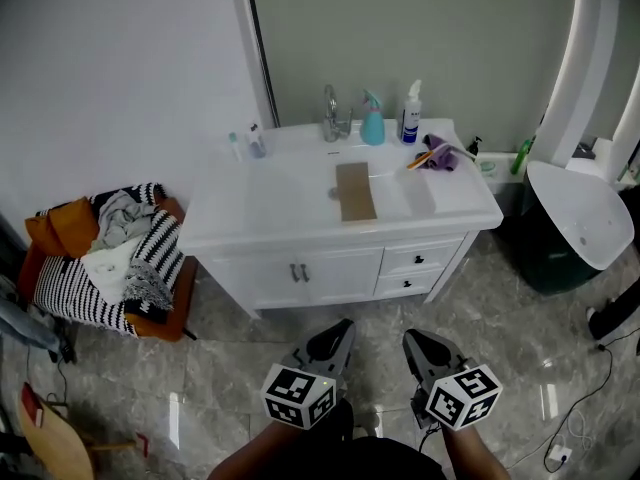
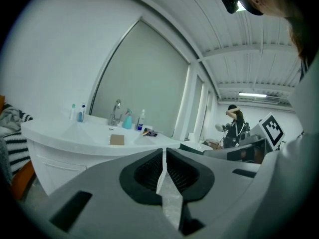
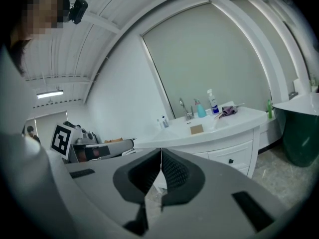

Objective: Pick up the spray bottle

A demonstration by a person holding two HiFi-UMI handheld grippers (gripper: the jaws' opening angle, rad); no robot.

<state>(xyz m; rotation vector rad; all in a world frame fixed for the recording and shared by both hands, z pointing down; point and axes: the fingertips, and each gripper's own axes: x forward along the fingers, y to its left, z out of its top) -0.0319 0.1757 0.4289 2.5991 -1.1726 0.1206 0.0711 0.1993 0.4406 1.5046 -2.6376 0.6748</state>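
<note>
Both grippers sit low at 6 o'clock in the head view, side by side over the grey floor and well short of the vanity (image 1: 280,203). The left gripper (image 1: 335,338) has its jaws pressed together with nothing between them; its own view shows the pads meeting in a thin seam (image 2: 164,152). It's the same story on the right gripper (image 1: 425,343): jaws fully together and empty, clear in its own view (image 3: 160,152). Up at 12 o'clock stands the spray bottle (image 1: 372,125), teal, upright on the back edge of the counter, just beside the faucet (image 1: 332,116) at its 9 o'clock. A white bottle (image 1: 410,116) stands near it at 3 o'clock. A purple cloth (image 1: 440,155) lies at 4 o'clock from the spray bottle, toward the counter's right end. A brown pad (image 1: 355,190) lies in the basin at 6 o'clock from the faucet. From the left gripper view the spray bottle (image 2: 127,120) shows far off at 11 o'clock; from the right gripper view it (image 3: 201,109) shows at 1 o'clock. A chair (image 1: 175,313) heaped with clothes stands at 9 o'clock from the vanity.
</note>
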